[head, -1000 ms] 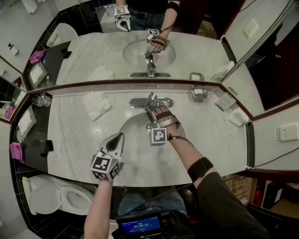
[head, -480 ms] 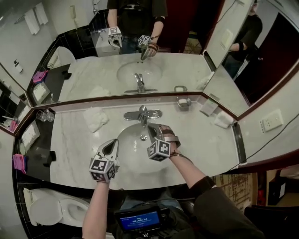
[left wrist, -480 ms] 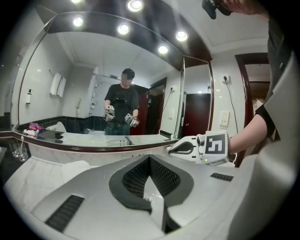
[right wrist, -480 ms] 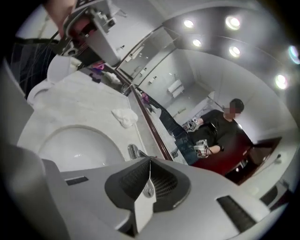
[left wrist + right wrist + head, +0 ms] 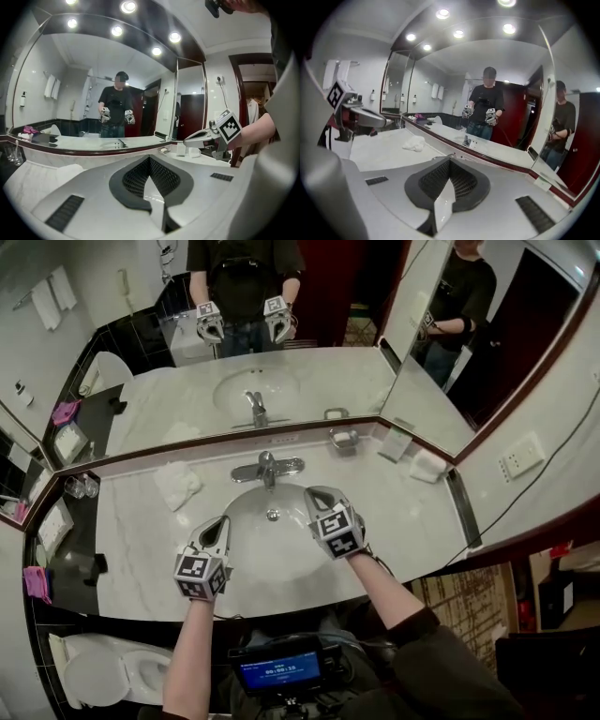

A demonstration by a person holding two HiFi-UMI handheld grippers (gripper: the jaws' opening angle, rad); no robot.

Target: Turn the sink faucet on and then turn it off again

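Note:
The chrome faucet (image 5: 267, 468) stands at the back of the oval sink (image 5: 246, 557), and I see no water running. My right gripper (image 5: 314, 495) hovers over the basin's right side, short of the faucet. It is shut with nothing in it, its jaws having just closed. In its own view the pads (image 5: 440, 180) meet. My left gripper (image 5: 217, 526) is shut and empty above the basin's left rim, and its pads (image 5: 161, 178) touch too. Each gripper shows in the other's view: the right gripper (image 5: 206, 136) and the left gripper (image 5: 361, 117).
A crumpled white towel (image 5: 176, 484) lies left of the faucet. A soap dish (image 5: 343, 439) sits to the faucet's right, and folded items (image 5: 427, 465) lie at the far right. Glasses (image 5: 77, 486) stand at the counter's left end. A toilet (image 5: 103, 676) is at lower left. A mirror (image 5: 309, 334) backs the counter.
My right gripper has come off the faucet handle, drawn back towards me, risen, rolled upright and shut. The left gripper has risen a little.

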